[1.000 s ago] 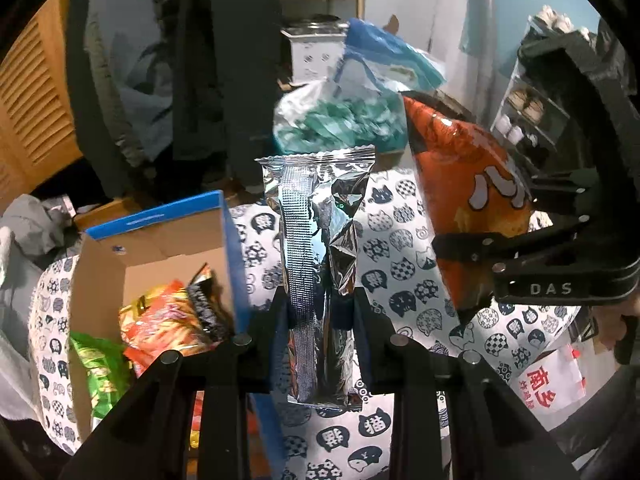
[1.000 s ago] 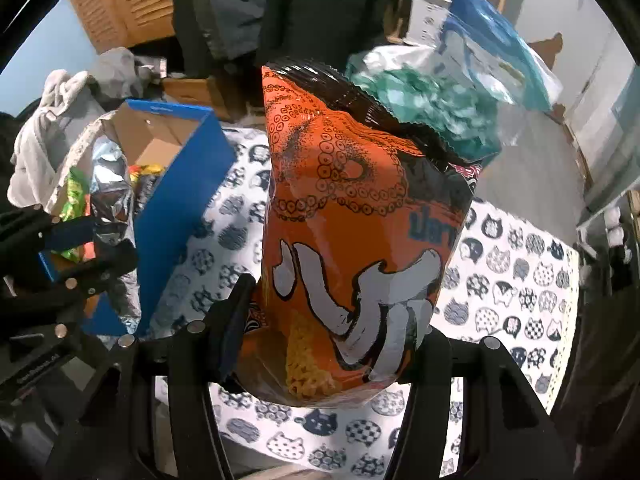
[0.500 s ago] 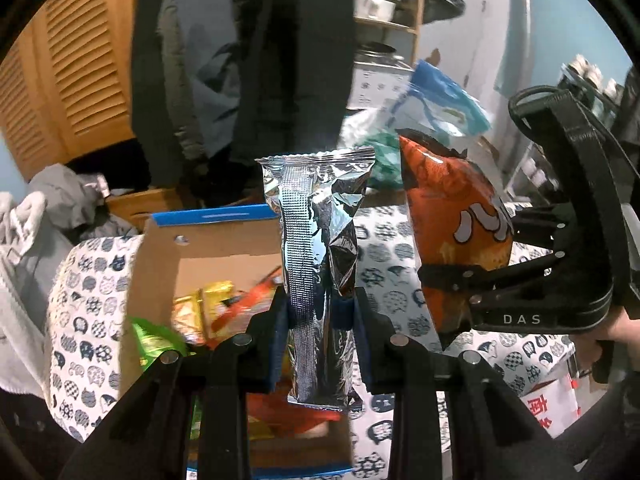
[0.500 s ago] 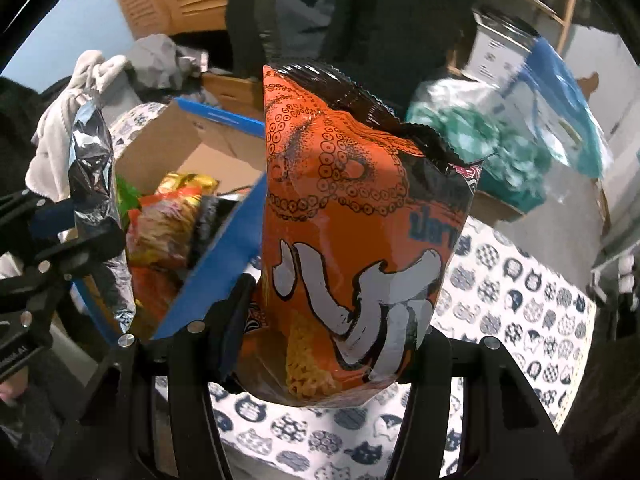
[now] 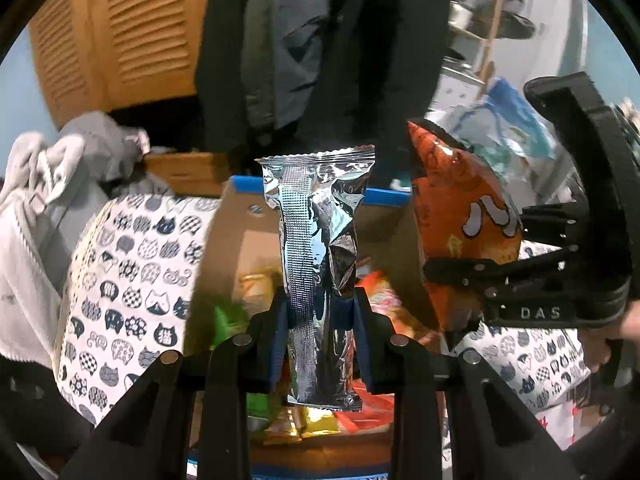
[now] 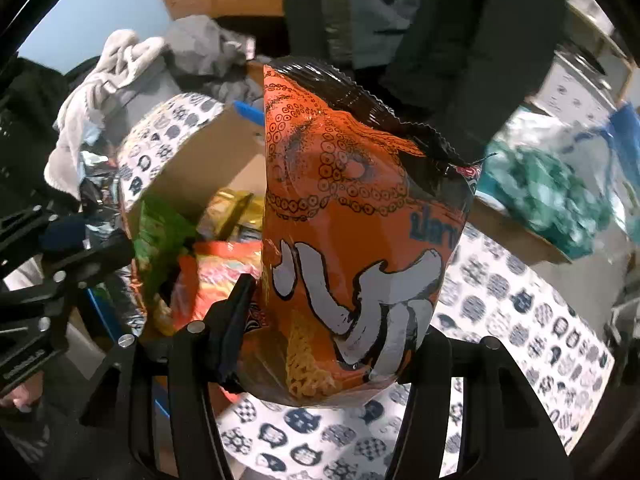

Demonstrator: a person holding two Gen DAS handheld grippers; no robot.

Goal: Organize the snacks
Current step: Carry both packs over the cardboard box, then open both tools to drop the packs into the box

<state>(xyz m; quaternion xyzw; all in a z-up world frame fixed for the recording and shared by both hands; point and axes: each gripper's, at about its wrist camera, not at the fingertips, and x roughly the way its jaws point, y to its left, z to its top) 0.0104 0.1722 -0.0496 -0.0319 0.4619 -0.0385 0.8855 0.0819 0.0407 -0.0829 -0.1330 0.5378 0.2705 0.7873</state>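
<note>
- Clamping a silver foil packet point(image 5: 320, 272) upright, the left gripper point(image 5: 320, 312) has its pads pressed tight on the packet's lower half; the packet hangs over the open cardboard box point(image 5: 236, 232)
- Gripping an orange snack bag point(image 6: 352, 240) about its lower part, the right gripper point(image 6: 332, 320) stands partly spread, pads pressed on both sides; the bag is upright, at three o'clock of the box
- Inside the box: green point(image 6: 160, 232), gold and red packets
- The box sits on a cat-print cloth point(image 5: 132, 280); at ten o'clock, grey clothing point(image 5: 60, 168)
</note>
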